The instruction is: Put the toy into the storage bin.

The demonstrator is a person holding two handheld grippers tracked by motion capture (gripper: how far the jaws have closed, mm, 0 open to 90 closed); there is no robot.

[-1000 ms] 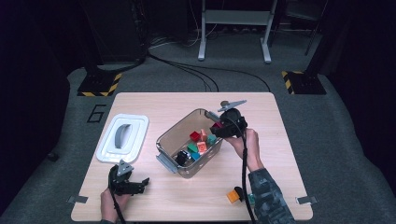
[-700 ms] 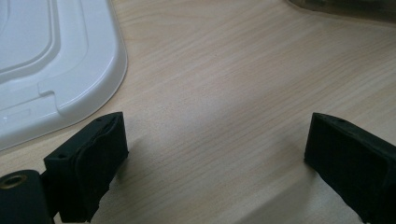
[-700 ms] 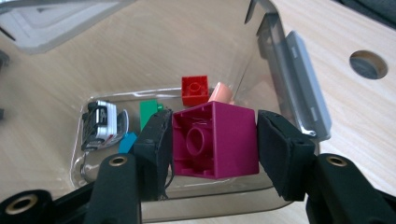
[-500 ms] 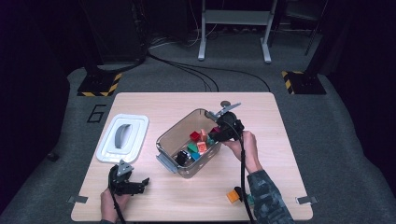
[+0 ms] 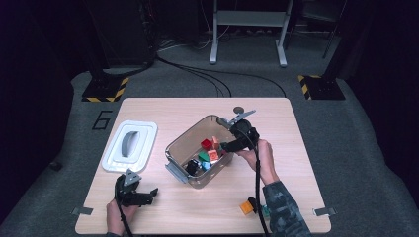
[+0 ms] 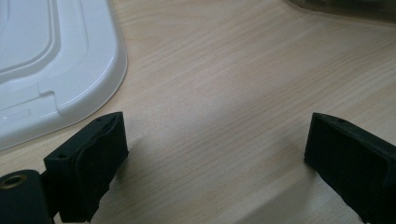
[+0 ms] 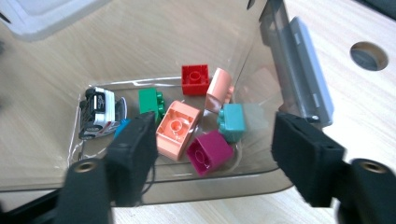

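My right claw [image 7: 215, 154], jaws just opening and holding nothing, hovers over the clear plastic bin [image 7: 261, 60]'s rim above a magenta plastic brick [image 7: 210, 151]; my left claw [image 6: 217, 158] rests released near the wooden table [image 6: 224, 70]'s front-left corner.

Bare table [image 5: 163, 111] lay open between the white lid [image 5: 130, 145] and the clear bin [image 5: 174, 150]. Blocks [image 7: 177, 128] crowded the bin's floor. An orange block [image 5: 246, 207] sat near the front edge.
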